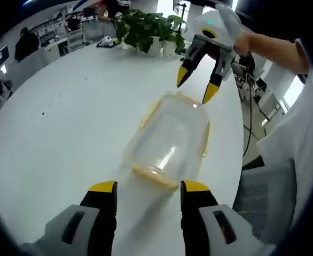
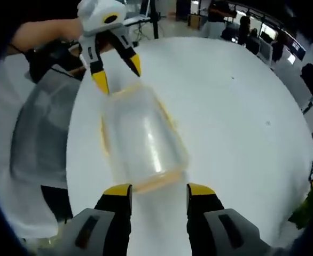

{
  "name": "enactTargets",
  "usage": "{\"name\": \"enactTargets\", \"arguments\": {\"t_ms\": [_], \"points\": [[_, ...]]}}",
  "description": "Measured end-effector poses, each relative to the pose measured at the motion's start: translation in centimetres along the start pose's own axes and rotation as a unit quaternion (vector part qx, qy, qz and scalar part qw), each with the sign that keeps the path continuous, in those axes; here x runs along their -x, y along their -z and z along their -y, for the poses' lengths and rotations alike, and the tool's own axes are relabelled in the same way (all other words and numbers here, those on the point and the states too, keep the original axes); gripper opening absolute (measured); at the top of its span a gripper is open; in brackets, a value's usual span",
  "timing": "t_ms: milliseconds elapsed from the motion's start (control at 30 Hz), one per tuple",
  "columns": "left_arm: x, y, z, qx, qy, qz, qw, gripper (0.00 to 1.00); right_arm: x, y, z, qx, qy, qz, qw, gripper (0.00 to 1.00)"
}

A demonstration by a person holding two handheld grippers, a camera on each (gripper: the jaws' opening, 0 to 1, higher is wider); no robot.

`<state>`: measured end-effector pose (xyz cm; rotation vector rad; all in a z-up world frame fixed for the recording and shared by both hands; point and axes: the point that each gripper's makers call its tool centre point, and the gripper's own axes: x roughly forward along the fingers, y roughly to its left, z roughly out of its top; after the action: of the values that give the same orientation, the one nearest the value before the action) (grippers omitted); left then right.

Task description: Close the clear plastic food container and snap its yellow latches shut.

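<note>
A clear plastic food container [image 1: 170, 138] with yellow latches along its edges lies on the round white table [image 1: 76, 117]. My left gripper [image 1: 148, 188] stands open just short of its near end, with nothing between the jaws. At the far end of the container the right gripper [image 1: 197, 88] hangs open, its yellow tips just above the rim. In the right gripper view, the same container [image 2: 140, 138] lies in front of my open right gripper [image 2: 155, 190], and the left gripper [image 2: 116, 72] is open at the far end.
A potted green plant [image 1: 146, 29] stands at the table's far edge. A grey chair [image 1: 268, 197] sits beside the table, near a person's sleeve [image 1: 306, 133]. Desks and people fill the office behind. Bare tabletop spreads to the left of the container.
</note>
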<state>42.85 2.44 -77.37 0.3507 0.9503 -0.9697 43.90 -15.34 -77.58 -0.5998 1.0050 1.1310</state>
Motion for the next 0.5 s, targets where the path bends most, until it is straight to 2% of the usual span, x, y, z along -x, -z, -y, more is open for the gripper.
{"name": "enactTargets", "arguments": {"t_ms": [100,167,233,500], "points": [[0.2,-0.34,-0.27,0.026,-0.012,0.007,0.9996,0.47,0.29,-0.1,0.14,-0.03,0.003,0.0,0.9995,0.39],[0.33,-0.38,-0.57,0.034,-0.027,0.006,0.9991,0.47,0.4,0.07,0.55,-0.074,0.016,-0.006,0.9971,0.39],[0.41,-0.2,-0.46,0.058,-0.033,-0.001,0.9978,0.47,0.32,-0.09,0.44,-0.105,0.009,-0.002,0.9944,0.39],[-0.03,0.55,-0.14,0.11,-0.044,-0.014,0.9929,0.48,0.24,-0.64,0.72,-0.153,0.02,0.007,0.988,0.39]]}}
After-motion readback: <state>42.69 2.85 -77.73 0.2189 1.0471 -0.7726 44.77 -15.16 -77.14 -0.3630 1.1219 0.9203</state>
